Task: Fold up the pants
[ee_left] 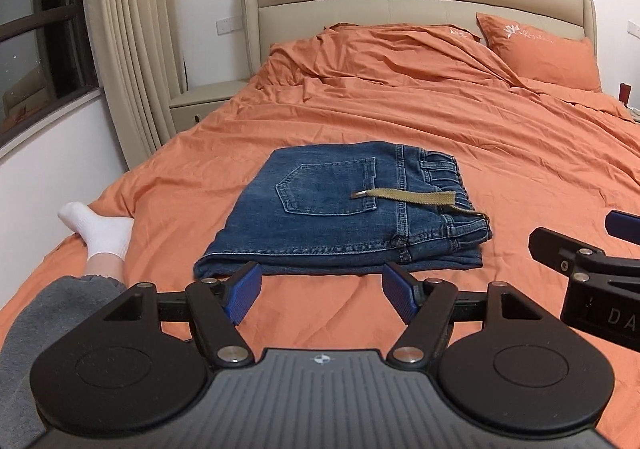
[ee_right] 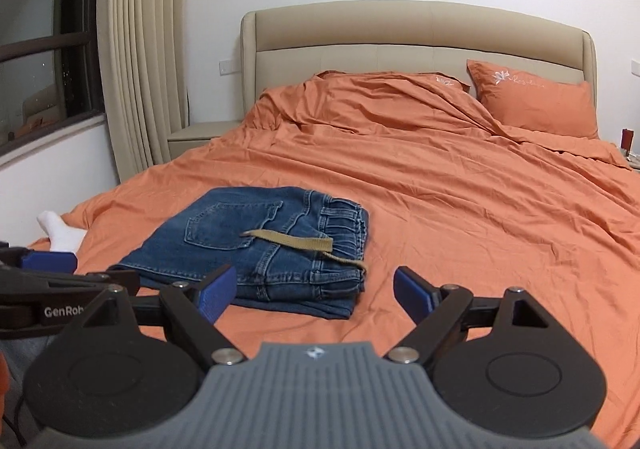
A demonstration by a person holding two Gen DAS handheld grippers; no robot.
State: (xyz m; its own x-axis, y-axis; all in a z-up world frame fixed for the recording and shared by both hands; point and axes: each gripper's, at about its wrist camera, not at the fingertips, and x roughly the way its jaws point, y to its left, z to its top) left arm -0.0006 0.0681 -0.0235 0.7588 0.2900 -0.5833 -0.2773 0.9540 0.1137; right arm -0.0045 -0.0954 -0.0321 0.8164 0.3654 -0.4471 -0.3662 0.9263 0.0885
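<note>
The blue jeans lie folded into a compact stack on the orange bed cover, back pocket up, with a tan belt strap across the waistband. They also show in the right wrist view. My left gripper is open and empty, just in front of the near edge of the jeans. My right gripper is open and empty, in front of the jeans' right corner. Each gripper shows at the edge of the other's view.
The bed has an orange cover, a rumpled duvet and a pillow at the beige headboard. A socked foot rests on the left edge. A nightstand, curtain and window stand at left.
</note>
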